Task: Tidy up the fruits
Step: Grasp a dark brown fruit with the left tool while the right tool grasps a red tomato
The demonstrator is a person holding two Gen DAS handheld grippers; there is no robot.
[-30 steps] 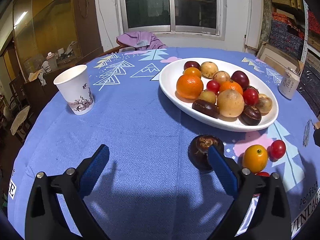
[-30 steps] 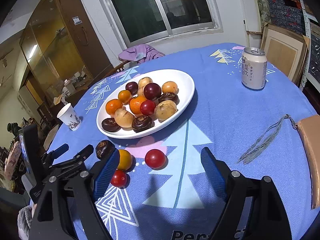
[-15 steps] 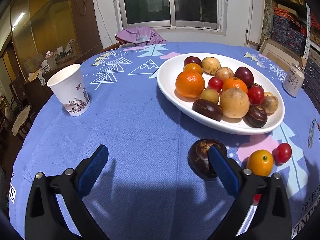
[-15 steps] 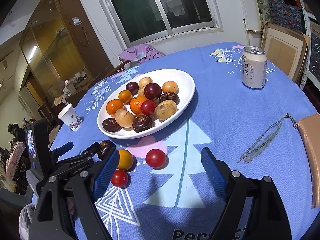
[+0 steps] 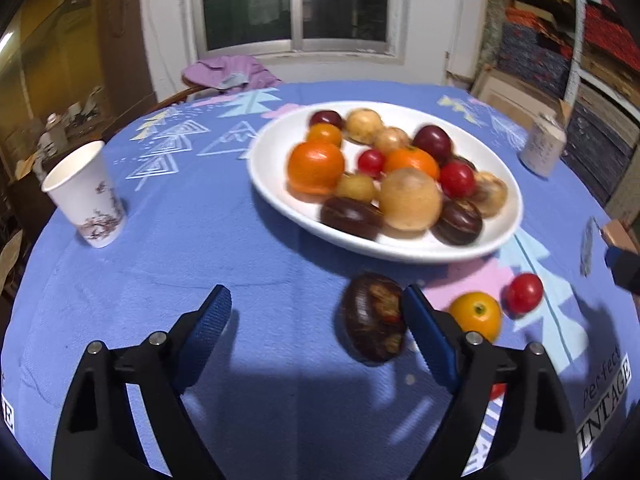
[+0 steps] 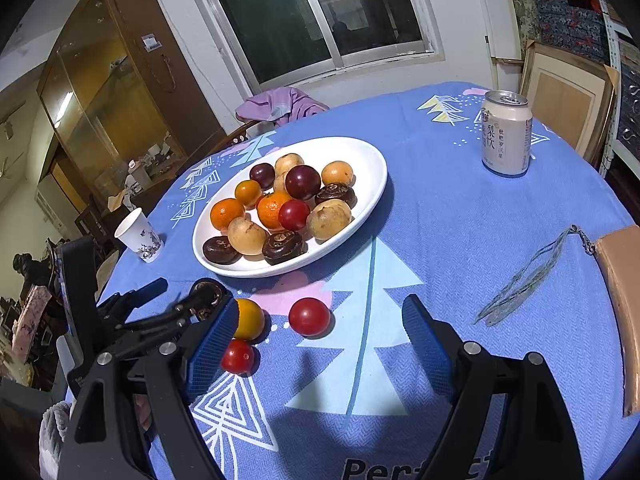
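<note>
A white oval plate (image 5: 276, 196) (image 6: 372, 184) holds several fruits on the blue tablecloth. In front of it lie a dark brown fruit (image 5: 372, 322) (image 6: 206, 292), a small orange (image 5: 476, 316) (image 6: 250, 318), a red tomato (image 5: 524, 292) (image 6: 310, 316) and a smaller tomato (image 6: 238, 356). My left gripper (image 5: 316, 308) is open, its right finger just beside the dark brown fruit. My right gripper (image 6: 316, 332) is open and empty, low over the cloth, with the red tomato just beyond its fingertips.
A paper cup (image 5: 86, 196) (image 6: 138, 236) stands left of the plate. A drink can (image 6: 506, 134) (image 5: 544, 148) stands at the right. A tan wallet (image 6: 620, 304) with a tassel (image 6: 524, 280) lies at the right table edge. A chair with purple cloth (image 5: 228, 74) is behind.
My left gripper has moved forward and to the right, so the dark brown fruit now sits closer, next to its right finger. My right gripper has hardly moved.
</note>
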